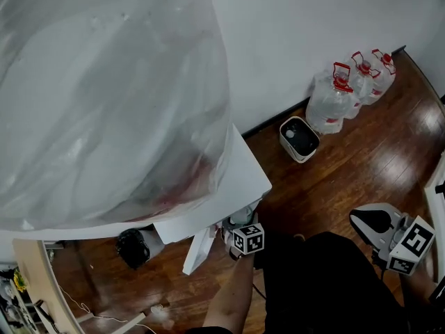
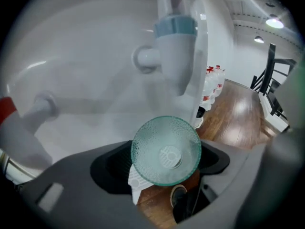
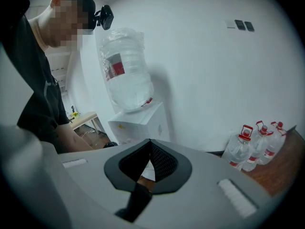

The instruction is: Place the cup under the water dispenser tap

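Left gripper [image 2: 161, 166] has its jaws spread wide around the cup [image 2: 167, 149], one jaw pressed to each side wall, while the right gripper [image 3: 150, 149] hangs off to the side with its jaws brought together on nothing. In the left gripper view the cup shows end-on as a pale green, pebbled glass disc sitting just below the blue-capped tap [image 2: 174, 51] of the water dispenser [image 2: 95, 56], close to it but carried, not set down. No shelf or tray beneath the tap shows, so I cannot tell where it will rest. The cup looks empty, so probably light – and being glass it is stiff, brittle and likely to chip if knocked against the tap or dropped onto the wooden floor [image 1: 334, 179]. Its dimpled surface should give the pads some bite, yet smooth glass under a two-point hold can slide or swivel. A hold across the widest part of the wall, as here, seems soundest – firm pressure, no squeezing, and a gentle touchdown.
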A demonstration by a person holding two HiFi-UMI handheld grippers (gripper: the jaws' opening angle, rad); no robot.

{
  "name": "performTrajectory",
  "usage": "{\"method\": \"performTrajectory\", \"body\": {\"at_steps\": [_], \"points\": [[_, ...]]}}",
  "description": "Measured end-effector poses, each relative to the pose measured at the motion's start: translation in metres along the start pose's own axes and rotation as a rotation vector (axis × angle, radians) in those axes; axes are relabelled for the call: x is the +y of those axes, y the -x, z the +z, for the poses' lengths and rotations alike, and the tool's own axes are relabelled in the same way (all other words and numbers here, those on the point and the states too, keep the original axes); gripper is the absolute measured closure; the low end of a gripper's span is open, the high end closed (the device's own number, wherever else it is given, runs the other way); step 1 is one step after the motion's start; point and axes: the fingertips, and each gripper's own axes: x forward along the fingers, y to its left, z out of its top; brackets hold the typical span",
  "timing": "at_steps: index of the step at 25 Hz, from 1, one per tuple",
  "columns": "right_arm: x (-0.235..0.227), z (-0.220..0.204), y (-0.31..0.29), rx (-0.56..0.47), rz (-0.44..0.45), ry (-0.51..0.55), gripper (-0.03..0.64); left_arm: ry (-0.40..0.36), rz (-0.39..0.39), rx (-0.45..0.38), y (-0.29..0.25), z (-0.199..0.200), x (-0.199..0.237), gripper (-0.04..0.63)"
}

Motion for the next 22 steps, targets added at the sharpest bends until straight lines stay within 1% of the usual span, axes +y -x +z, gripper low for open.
{"method": "performTrajectory", "body": {"at_steps": [2,5,8,11,14,17,20,22], "points": [[0.001,0.001,-0.006,0.009,0.006,-0.002,0.615,0.006,0.01,0.009,-0.01,0.001,0.004,0.091],[-0.002,0.007,-0.017,0.006,0.027,-0.017,0.615,0.029,0.046,0.028,-0.019,0.001,0.005,0.089],[0.001,0.003,-0.017,0.018,0.031,0.017,0.615,0.0,0.057,0.066,-0.024,-0.01,-0.006,0.089],[0.004,-0.001,-0.014,0.029,0.032,0.032,0.615,0.011,0.074,0.061,-0.025,-0.013,0.003,0.089],[-0.001,-0.004,-0.008,0.032,0.008,0.013,0.615,0.003,0.081,0.043,-0.024,-0.013,0.006,0.089],[-0.006,-0.005,-0.009,0.03,-0.004,-0.001,0.615,0.041,0.088,0.046,-0.028,-0.012,0.005,0.087],[0.0,-0.004,-0.013,0.033,0.011,0.013,0.615,0.086,0.09,0.073,-0.032,-0.013,0.002,0.086],[0.007,0.002,-0.013,0.018,0.011,0.028,0.615,0.112,0.083,0.088,-0.031,-0.017,0.003,0.083]]}}
